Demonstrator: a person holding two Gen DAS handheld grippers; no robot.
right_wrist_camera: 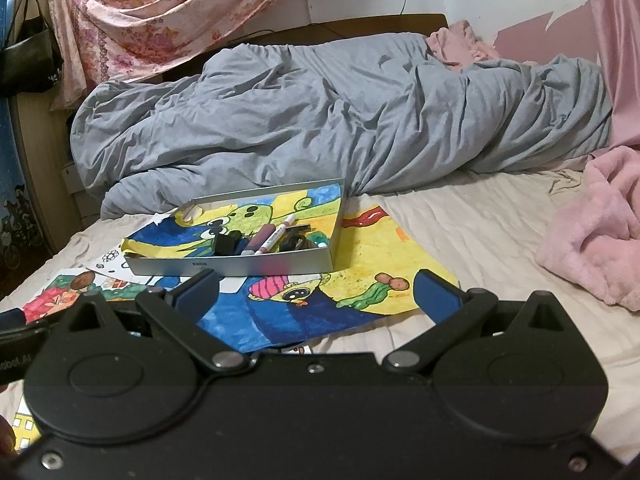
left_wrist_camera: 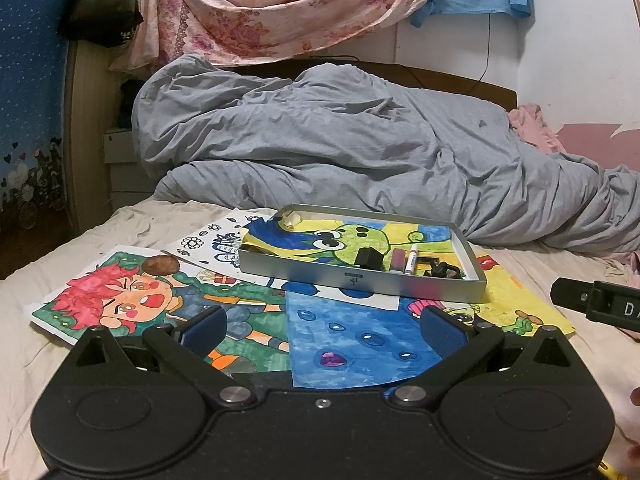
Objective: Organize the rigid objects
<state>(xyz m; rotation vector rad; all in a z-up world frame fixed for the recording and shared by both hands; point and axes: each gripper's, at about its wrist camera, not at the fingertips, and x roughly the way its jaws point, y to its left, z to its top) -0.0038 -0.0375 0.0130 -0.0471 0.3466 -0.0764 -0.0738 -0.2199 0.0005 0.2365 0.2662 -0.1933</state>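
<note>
A shallow silver tin [left_wrist_camera: 360, 278] [right_wrist_camera: 256, 266] rests on coloured drawings spread over the bed. Inside it lie a white marker [left_wrist_camera: 411, 259] [right_wrist_camera: 278, 234], a maroon tube [left_wrist_camera: 398, 260] [right_wrist_camera: 260, 240], a black block [left_wrist_camera: 367, 258] [right_wrist_camera: 225, 244] and other small dark pieces. A brown round object [left_wrist_camera: 161, 265] [right_wrist_camera: 83, 279] sits on the red-haired drawing to the tin's left. My left gripper [left_wrist_camera: 324, 326] hovers open above the blue drawing, nothing between its fingers. My right gripper [right_wrist_camera: 316, 292] is open too, short of the tin, and its body shows in the left wrist view [left_wrist_camera: 592, 302].
A rumpled grey duvet [left_wrist_camera: 360, 152] [right_wrist_camera: 340, 112] lies behind the tin. A pink blanket [right_wrist_camera: 596, 232] is heaped at the right. Bare beige sheet [right_wrist_camera: 480, 240] stretches right of the drawings. Floral cloth [left_wrist_camera: 260, 12] hangs at the back.
</note>
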